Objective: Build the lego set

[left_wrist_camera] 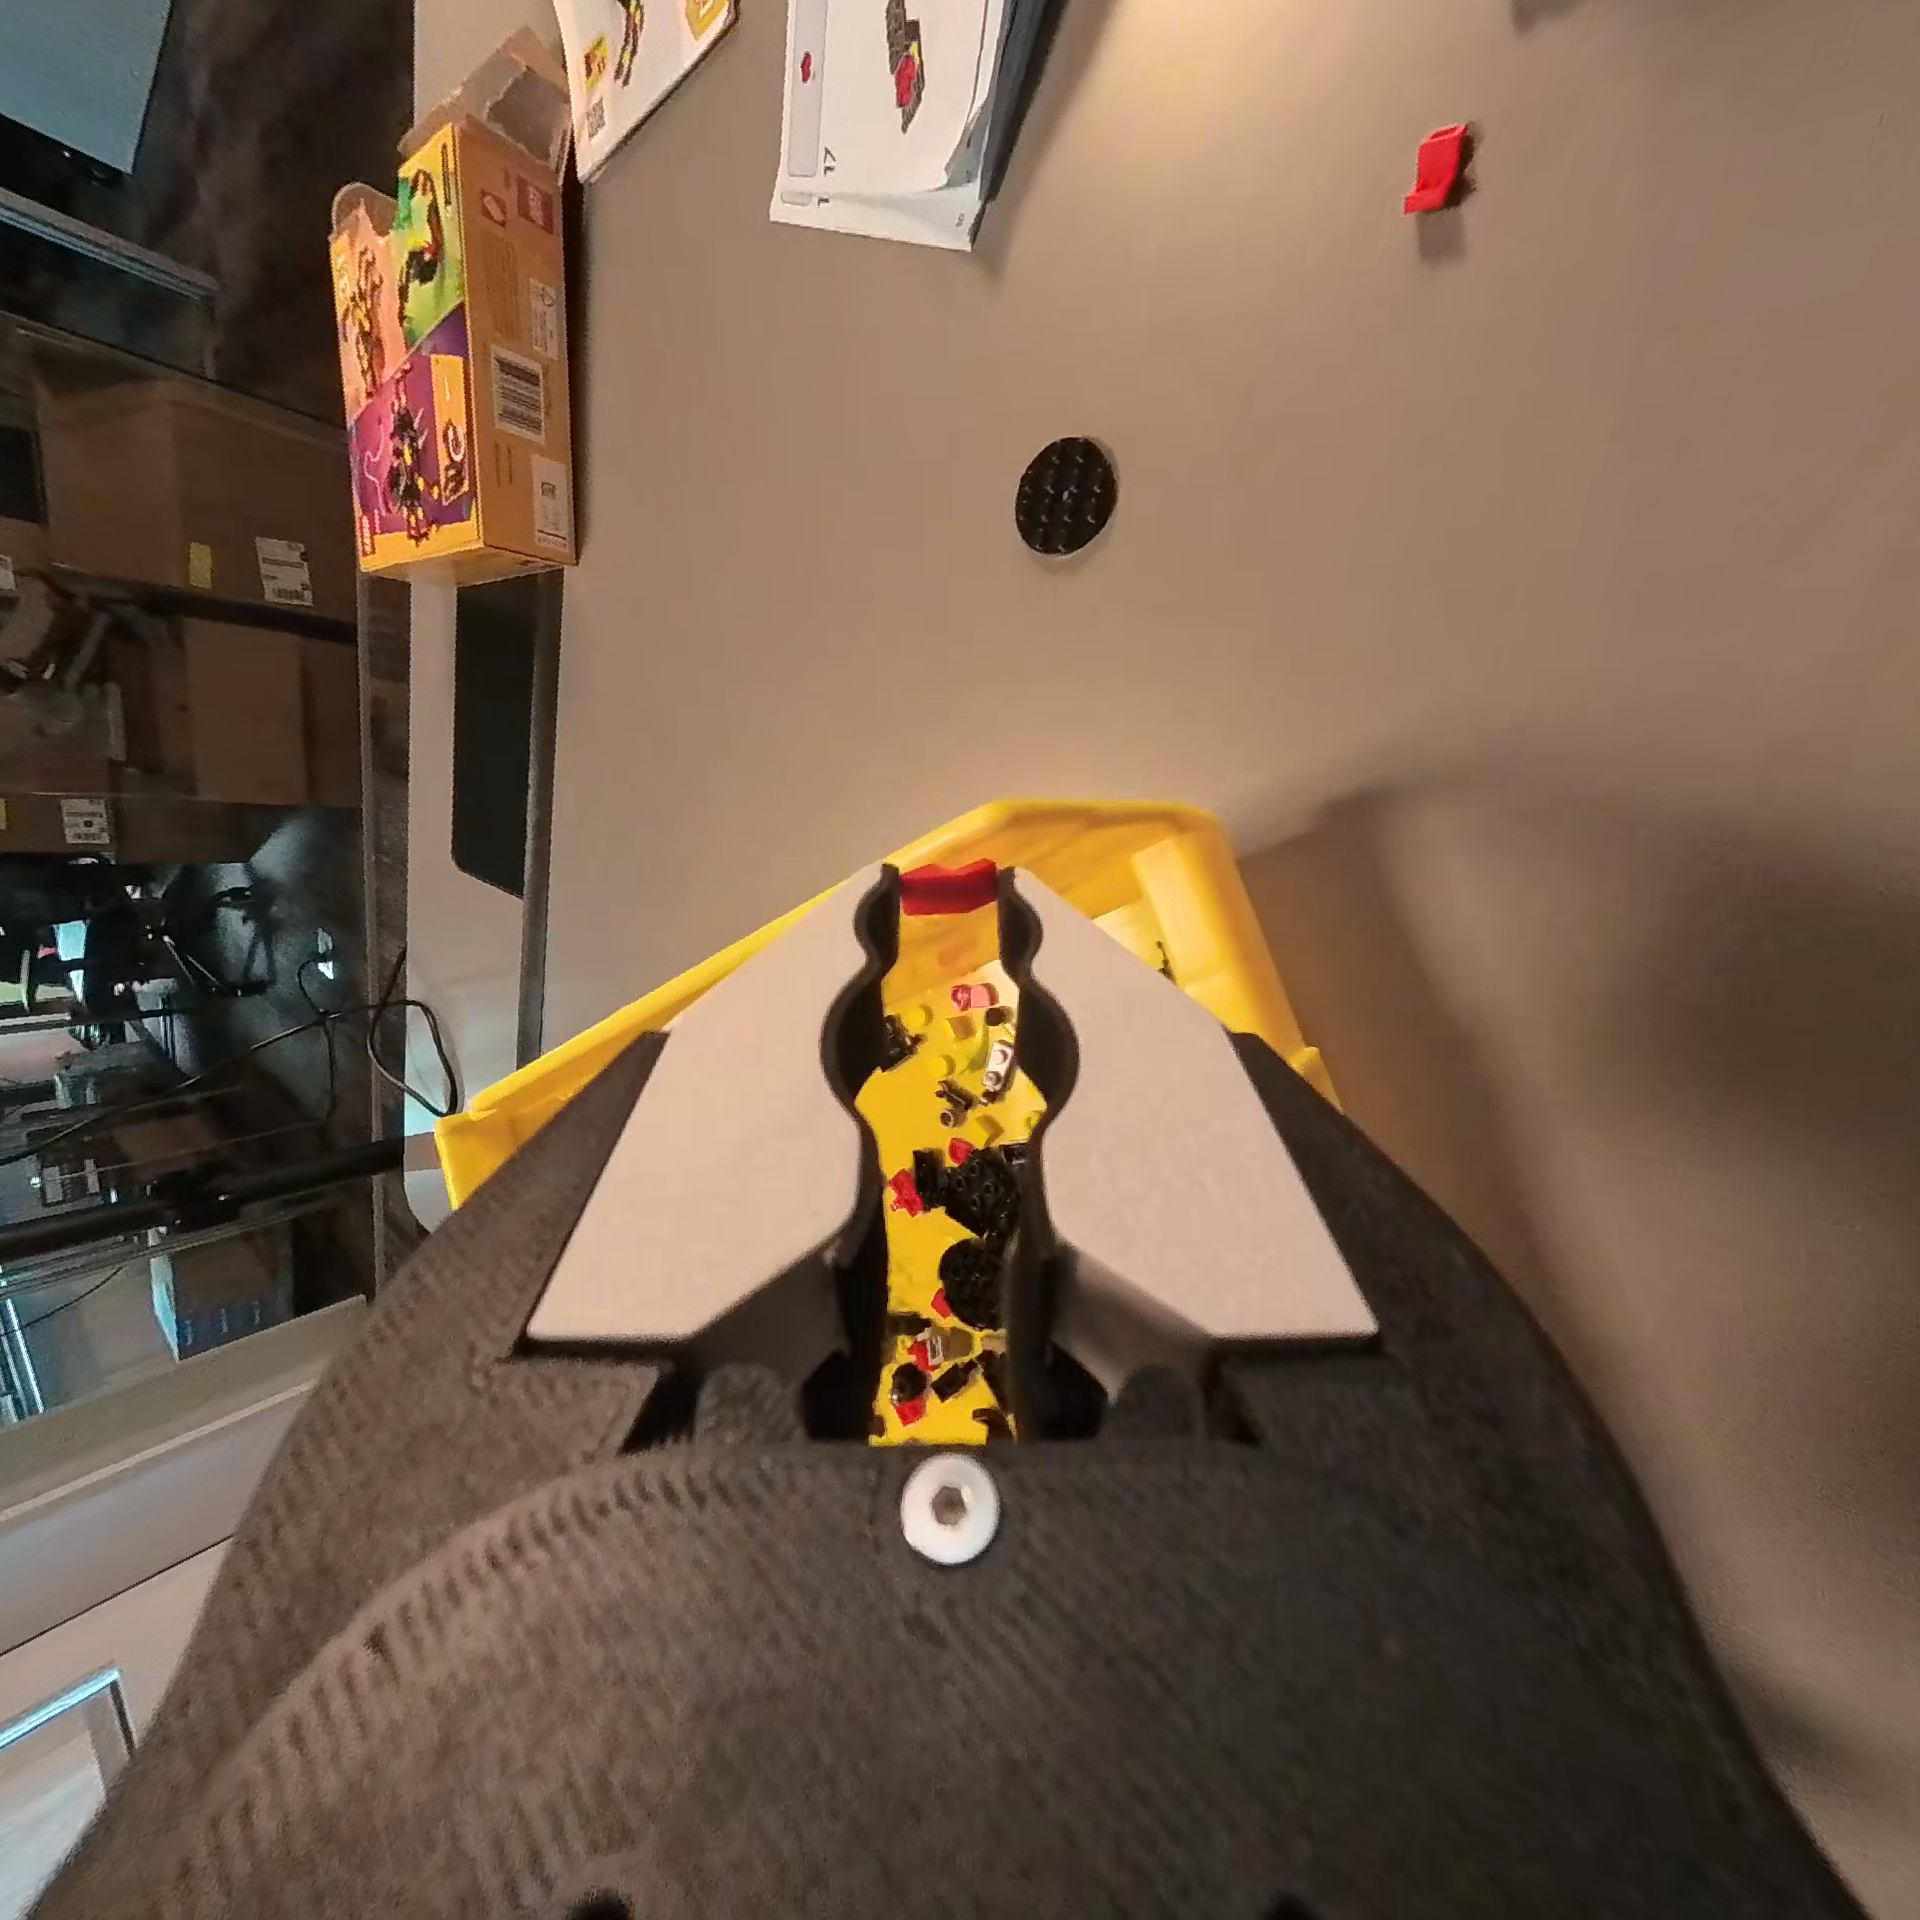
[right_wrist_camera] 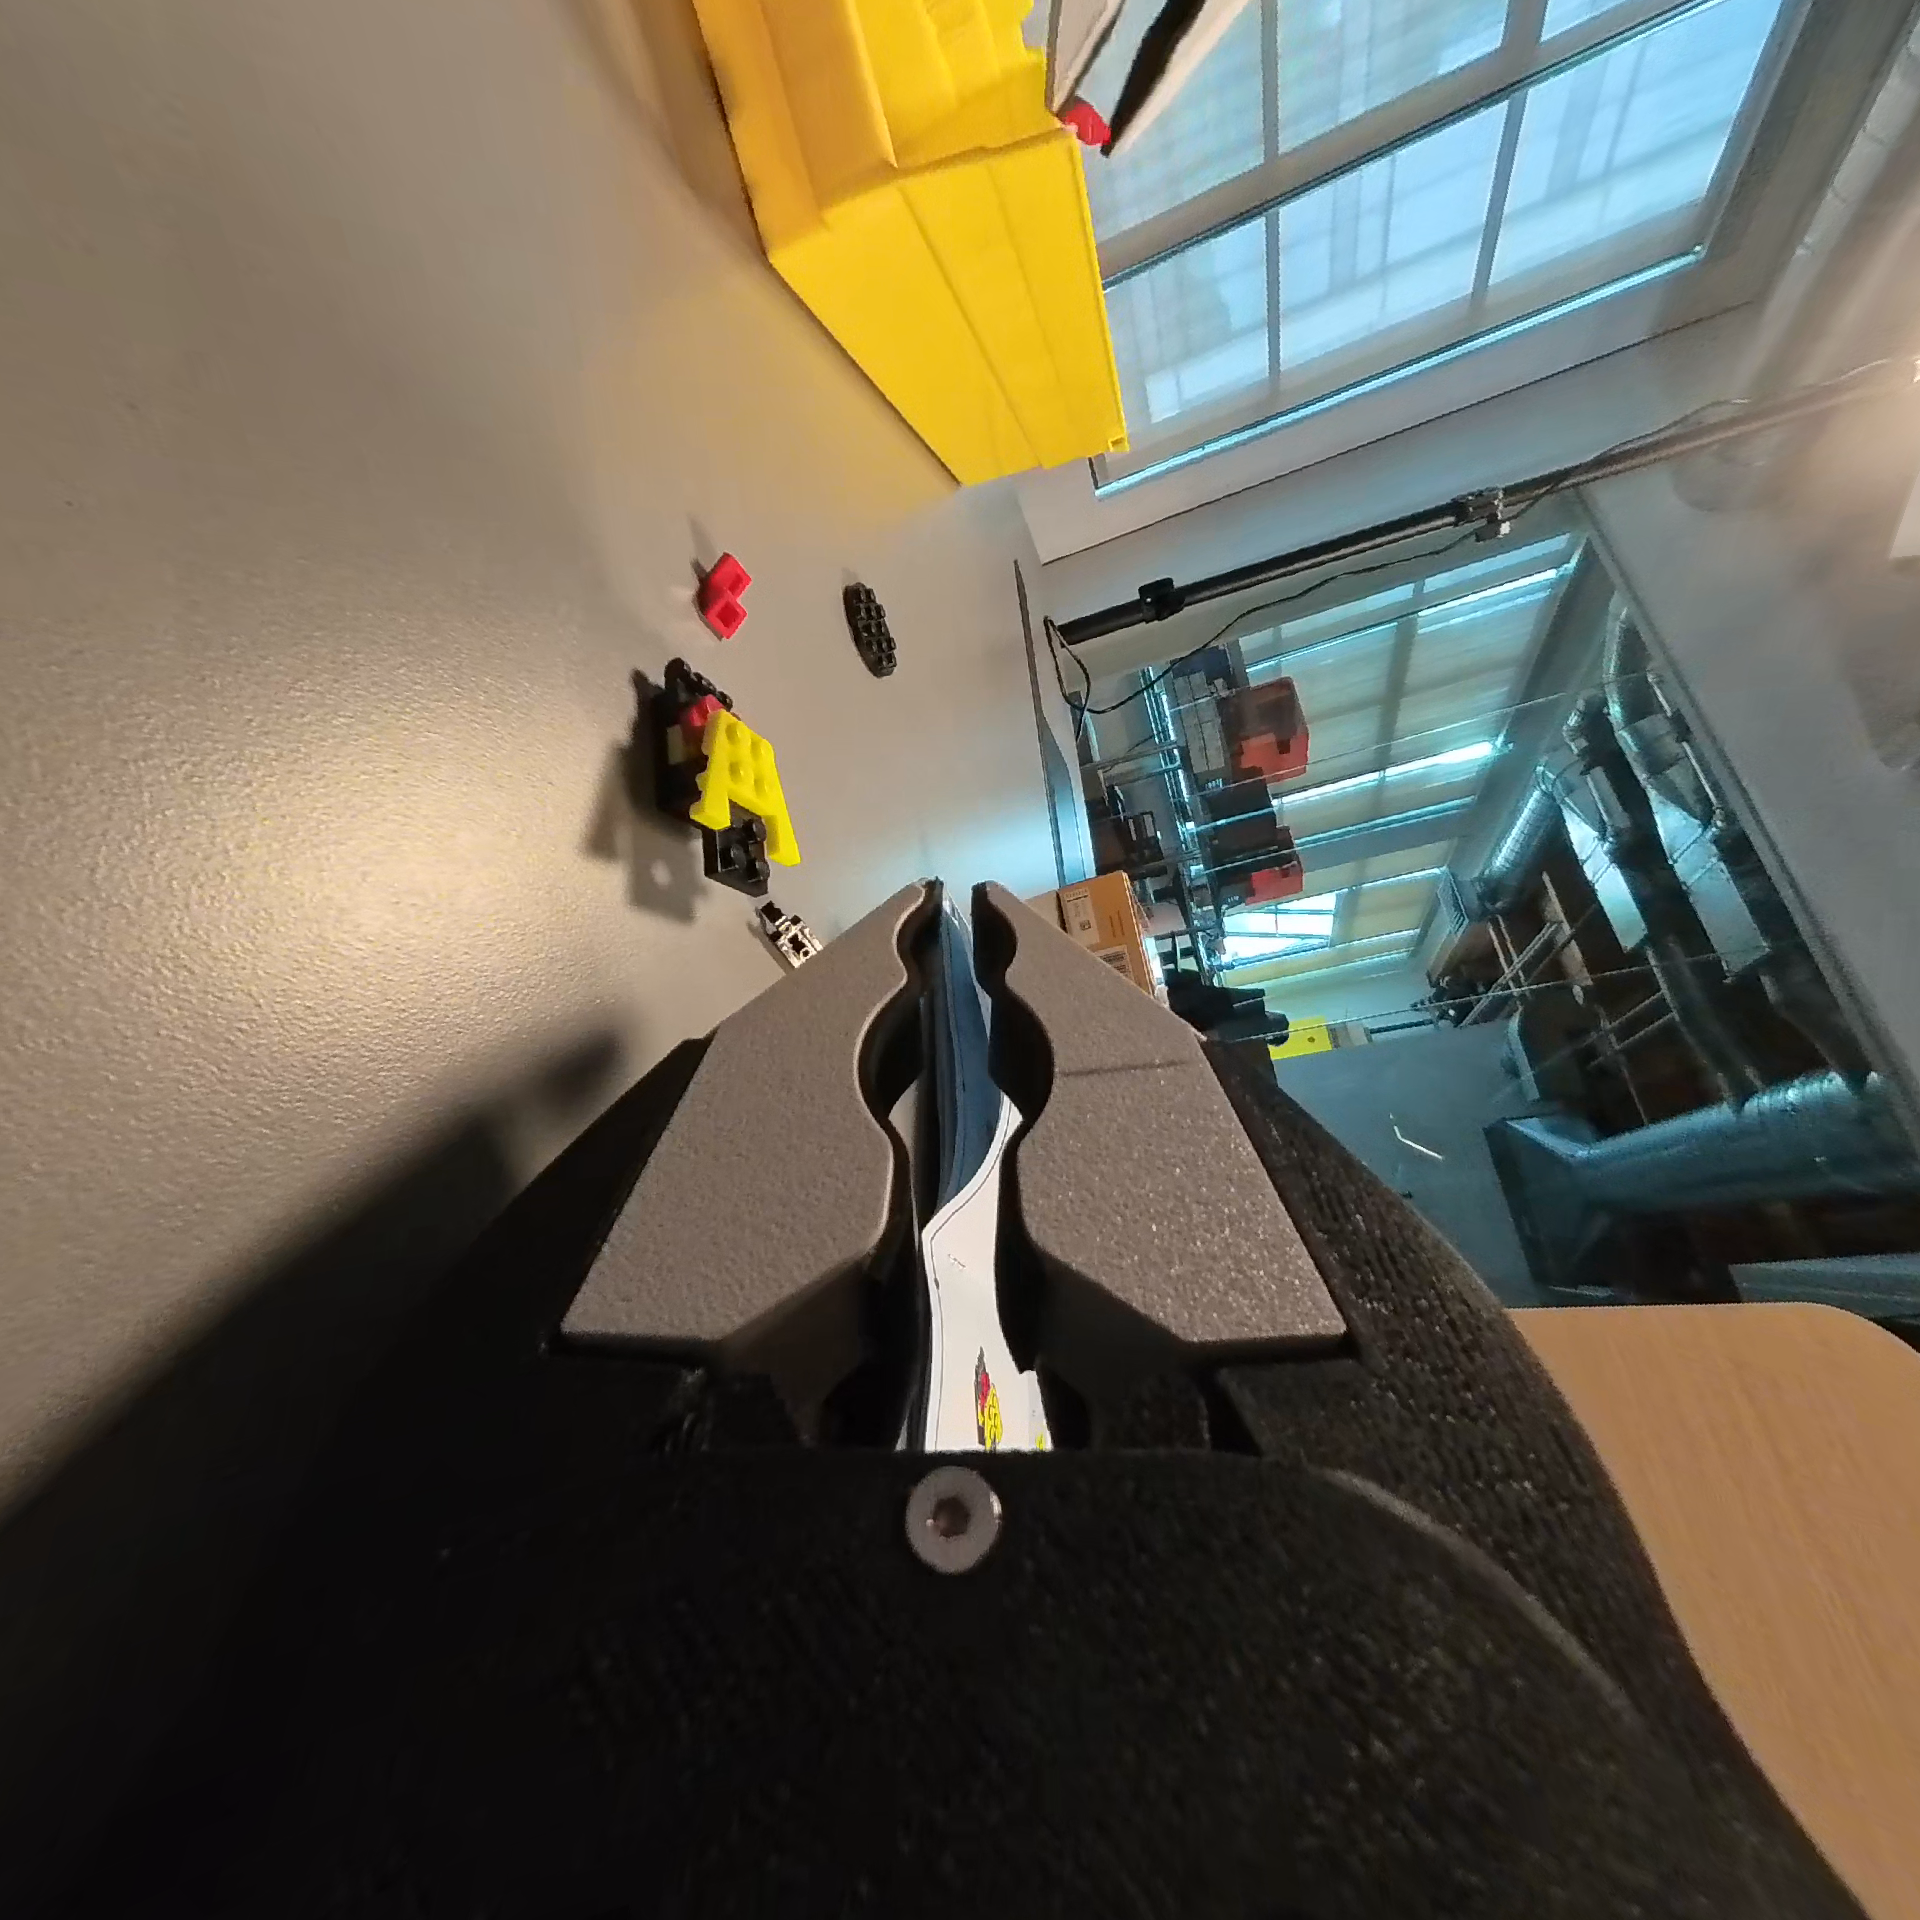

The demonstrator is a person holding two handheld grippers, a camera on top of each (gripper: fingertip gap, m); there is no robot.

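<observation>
My left gripper (left_wrist_camera: 945, 883) is shut on a small red brick (left_wrist_camera: 945, 891) at its fingertips, above a yellow bin (left_wrist_camera: 1101, 831) that holds several loose black, red and yellow pieces (left_wrist_camera: 961, 1184). It also shows at the top of the right wrist view with the red brick (right_wrist_camera: 1086, 123). My right gripper (right_wrist_camera: 956, 896) is shut on pages of the white instruction booklet (right_wrist_camera: 971, 1226). A partly built black, red and yellow model (right_wrist_camera: 717, 774) lies on the table beyond it. A red piece (right_wrist_camera: 724, 594) and a black round plate (right_wrist_camera: 871, 630) lie farther on.
The yellow bin (right_wrist_camera: 935, 239) stands at the far end of the grey table. A small grey and black piece (right_wrist_camera: 787, 935) lies by the right fingertips. In the left view, the set's box (left_wrist_camera: 457, 353), the booklet (left_wrist_camera: 883, 104), the round plate (left_wrist_camera: 1066, 497) and a red piece (left_wrist_camera: 1437, 168) are on the table. Spacing between my two grippers at the tips: around 25 cm.
</observation>
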